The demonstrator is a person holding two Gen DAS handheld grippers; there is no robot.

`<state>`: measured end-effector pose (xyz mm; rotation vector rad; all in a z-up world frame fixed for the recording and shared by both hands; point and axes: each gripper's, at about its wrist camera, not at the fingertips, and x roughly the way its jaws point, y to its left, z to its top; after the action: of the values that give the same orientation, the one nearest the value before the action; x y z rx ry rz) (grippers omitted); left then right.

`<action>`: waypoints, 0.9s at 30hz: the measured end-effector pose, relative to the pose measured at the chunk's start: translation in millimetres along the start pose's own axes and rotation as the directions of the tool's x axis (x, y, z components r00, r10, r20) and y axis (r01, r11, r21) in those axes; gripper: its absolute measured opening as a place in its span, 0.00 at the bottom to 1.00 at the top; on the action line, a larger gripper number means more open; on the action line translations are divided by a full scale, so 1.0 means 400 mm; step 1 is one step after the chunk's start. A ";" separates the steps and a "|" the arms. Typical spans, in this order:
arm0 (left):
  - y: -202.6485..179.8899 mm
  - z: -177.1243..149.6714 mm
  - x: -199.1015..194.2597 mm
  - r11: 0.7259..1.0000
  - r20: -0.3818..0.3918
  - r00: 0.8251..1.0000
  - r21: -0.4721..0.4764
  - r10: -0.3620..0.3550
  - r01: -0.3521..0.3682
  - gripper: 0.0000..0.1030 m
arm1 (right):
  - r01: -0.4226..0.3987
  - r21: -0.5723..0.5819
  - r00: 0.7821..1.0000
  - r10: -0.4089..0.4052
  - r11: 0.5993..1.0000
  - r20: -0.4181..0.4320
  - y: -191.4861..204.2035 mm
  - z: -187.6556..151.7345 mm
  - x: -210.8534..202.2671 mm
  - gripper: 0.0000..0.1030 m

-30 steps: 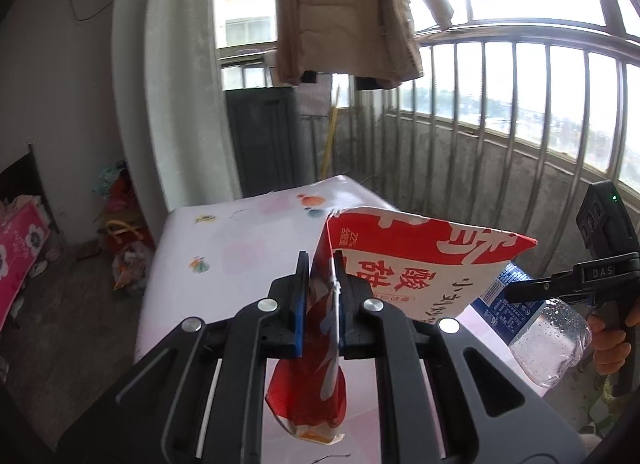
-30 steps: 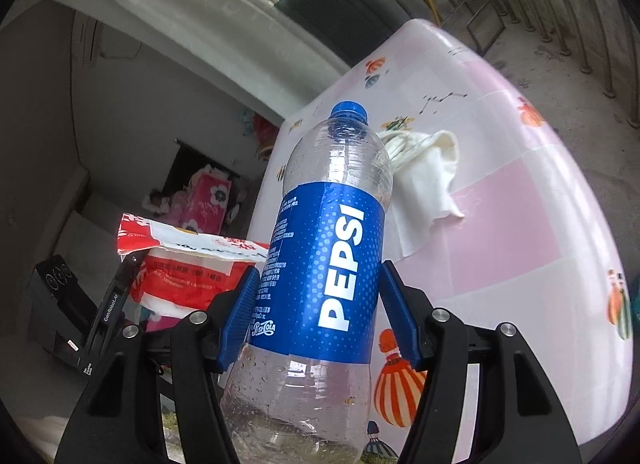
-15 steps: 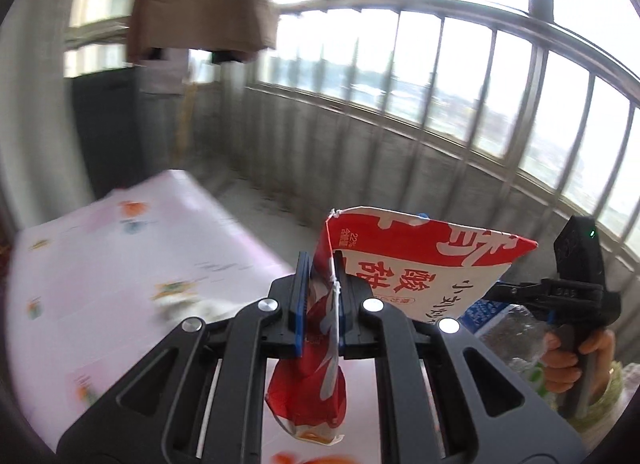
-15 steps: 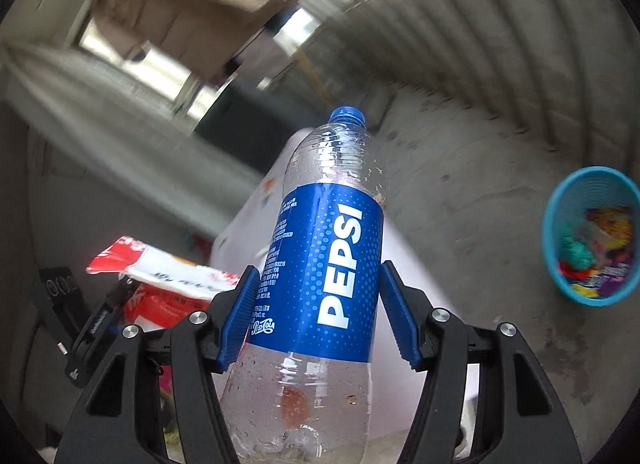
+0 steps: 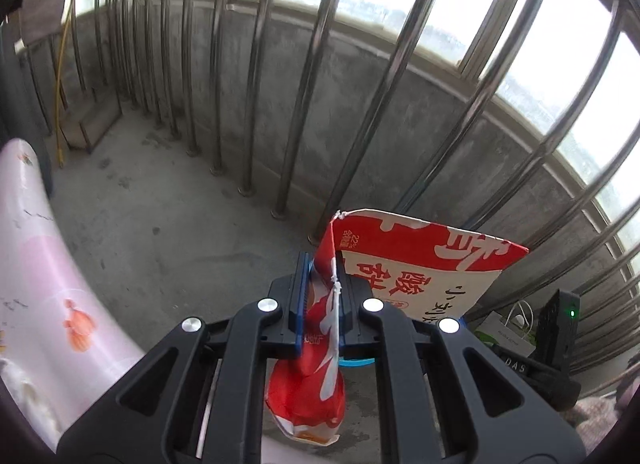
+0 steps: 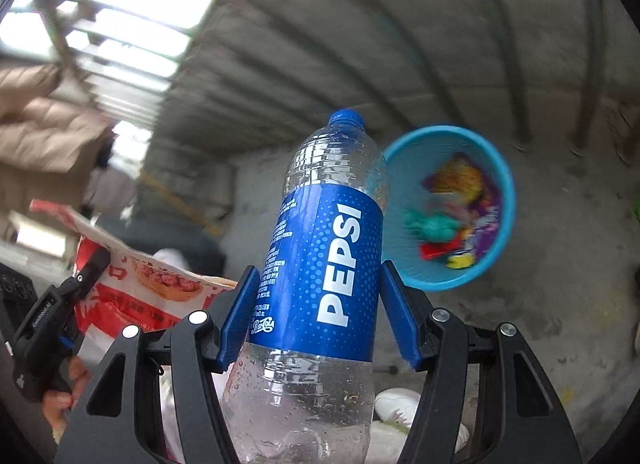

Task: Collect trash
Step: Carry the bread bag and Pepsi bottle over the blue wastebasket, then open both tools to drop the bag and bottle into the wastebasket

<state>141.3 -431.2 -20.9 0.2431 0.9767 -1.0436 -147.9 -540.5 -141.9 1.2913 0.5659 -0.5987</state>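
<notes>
The table (image 5: 44, 304) is sliding off to the left edge now, and a blue basket (image 6: 496, 248) of bright trash is showing on the floor. One bag and one bottle are being carried. The left gripper (image 5: 320, 304) is pinching the red snack bag (image 5: 404, 268). The right gripper (image 6: 320, 312) is squeezing the Pepsi bottle (image 6: 320, 264), just left of the basket.
</notes>
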 end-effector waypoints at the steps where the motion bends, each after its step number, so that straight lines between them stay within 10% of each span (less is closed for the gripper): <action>1: 0.000 0.003 0.027 1.000 -0.015 1.000 -0.012 -0.001 0.001 0.09 | 0.012 0.021 1.000 -0.012 1.000 0.005 -0.014 0.014 0.020 0.58; 11: 0.029 0.005 0.246 0.983 -0.113 0.993 -0.186 -0.025 0.004 0.11 | 0.026 0.217 1.000 -0.026 0.976 -0.003 -0.181 0.115 0.176 0.60; 15: 0.034 -0.045 0.340 0.960 -0.205 0.973 -0.276 -0.104 0.045 0.42 | 0.026 0.279 0.999 -0.016 0.960 -0.041 -0.271 0.168 0.249 0.66; 19: 0.007 -0.097 0.386 0.964 -0.304 0.942 -0.260 -0.144 0.063 0.46 | 0.096 0.331 0.995 -0.082 0.939 -0.056 -0.342 0.186 0.272 0.66; 27: -0.001 -0.051 0.236 0.975 -0.175 0.975 -0.198 -0.134 0.098 0.55 | 0.085 0.267 0.996 -0.090 0.960 0.007 -0.317 0.179 0.239 0.66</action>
<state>143.1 -477.6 -105.8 0.1299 1.2656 -1.0402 -162.8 -640.9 -283.5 1.5174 0.5413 -0.7808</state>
